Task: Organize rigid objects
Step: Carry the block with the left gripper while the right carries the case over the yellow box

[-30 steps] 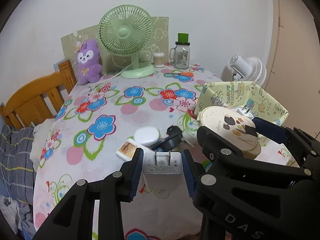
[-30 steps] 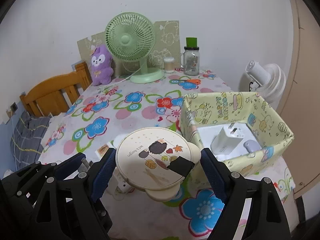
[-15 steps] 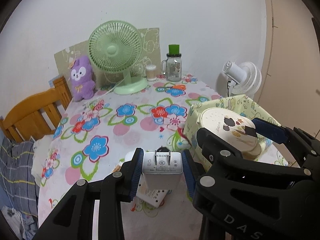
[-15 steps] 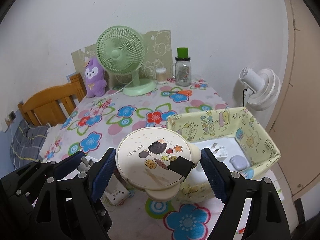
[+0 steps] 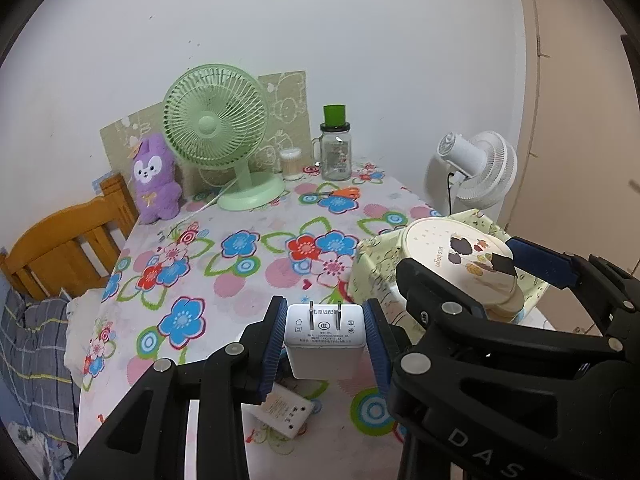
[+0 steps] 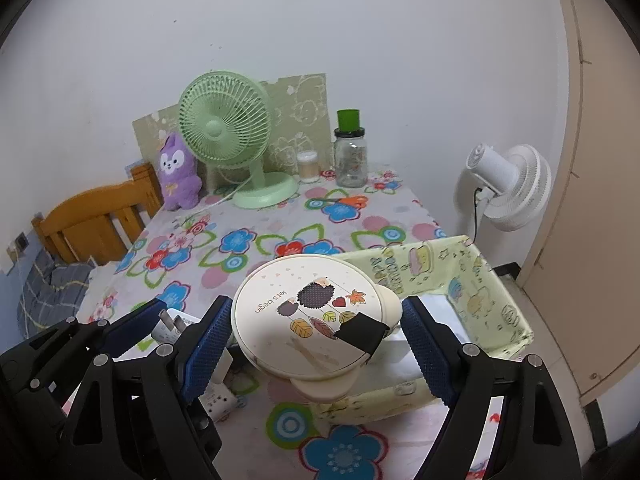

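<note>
My left gripper [image 5: 325, 340] is shut on a white plug adapter [image 5: 325, 330], prongs up, held above the near table edge. My right gripper [image 6: 316, 340] is shut on a round cream box with a hedgehog lid [image 6: 312, 326], held high above the yellow-green fabric basket [image 6: 508, 308]. In the left wrist view the round box [image 5: 456, 260] is at the right, over the basket [image 5: 372, 264]. In the right wrist view the adapter [image 6: 170, 326] shows at the left. A white power strip [image 5: 282, 412] lies on the table below the adapter. The basket's contents are mostly hidden.
A flowered tablecloth [image 5: 240, 264] covers the table. At the back stand a green fan [image 5: 218, 132], a purple plush [image 5: 154, 178], a glass jar with green lid [image 5: 336, 152] and a small cotton-swab tub [image 5: 292, 164]. A white floor fan [image 5: 476, 172] stands right; a wooden chair [image 5: 68, 244] left.
Both grippers have risen and pulled back from the table with their objects. The table and basket now look lower and farther away.
</note>
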Available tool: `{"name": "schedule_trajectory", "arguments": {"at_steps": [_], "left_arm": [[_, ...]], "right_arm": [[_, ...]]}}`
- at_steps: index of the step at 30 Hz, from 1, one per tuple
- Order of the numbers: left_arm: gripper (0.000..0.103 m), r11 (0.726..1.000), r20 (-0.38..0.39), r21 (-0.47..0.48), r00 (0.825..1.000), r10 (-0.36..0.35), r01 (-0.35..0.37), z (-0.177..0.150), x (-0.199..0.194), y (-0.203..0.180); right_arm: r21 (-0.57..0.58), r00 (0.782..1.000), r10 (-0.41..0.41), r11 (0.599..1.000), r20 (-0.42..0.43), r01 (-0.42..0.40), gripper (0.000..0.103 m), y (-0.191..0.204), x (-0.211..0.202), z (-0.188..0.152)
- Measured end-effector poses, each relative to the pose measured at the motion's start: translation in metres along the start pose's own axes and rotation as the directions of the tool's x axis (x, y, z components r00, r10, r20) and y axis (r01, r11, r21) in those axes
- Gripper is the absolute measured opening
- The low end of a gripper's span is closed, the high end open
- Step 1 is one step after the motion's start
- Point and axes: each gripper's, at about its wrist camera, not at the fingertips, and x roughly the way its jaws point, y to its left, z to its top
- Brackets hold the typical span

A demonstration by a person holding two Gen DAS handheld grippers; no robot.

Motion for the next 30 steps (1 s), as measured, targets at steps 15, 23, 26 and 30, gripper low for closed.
{"name": "schedule_trajectory", "arguments": {"at_steps": [15,23,26,30], "left_arm": [[0.04,0.998,-0.003,0.053,0.999,-0.044,0.044,0.023,0.019,-0.037],[0.04,0.992,-0.002,0.086,0.995,-0.095,0.095,0.032,0.03,-0.058],[0.04,0.989,-0.013,0.093,0.994,-0.112,0.113,0.034,0.035,-0.063],[0.04,0.986,-0.028,0.105,0.991,-0.127,0.13,0.036,0.045,-0.07]], "right_arm": [[0.044,0.999,-0.047,0.998,0.0,0.047,0.085,-0.041,0.007,0.015],[0.062,0.995,-0.101,0.993,0.001,0.101,0.085,-0.063,0.007,0.019],[0.07,0.994,-0.114,0.991,-0.006,0.114,0.085,-0.069,0.009,0.02],[0.082,0.992,-0.123,0.989,-0.019,0.124,0.085,-0.077,0.014,0.02]]}}
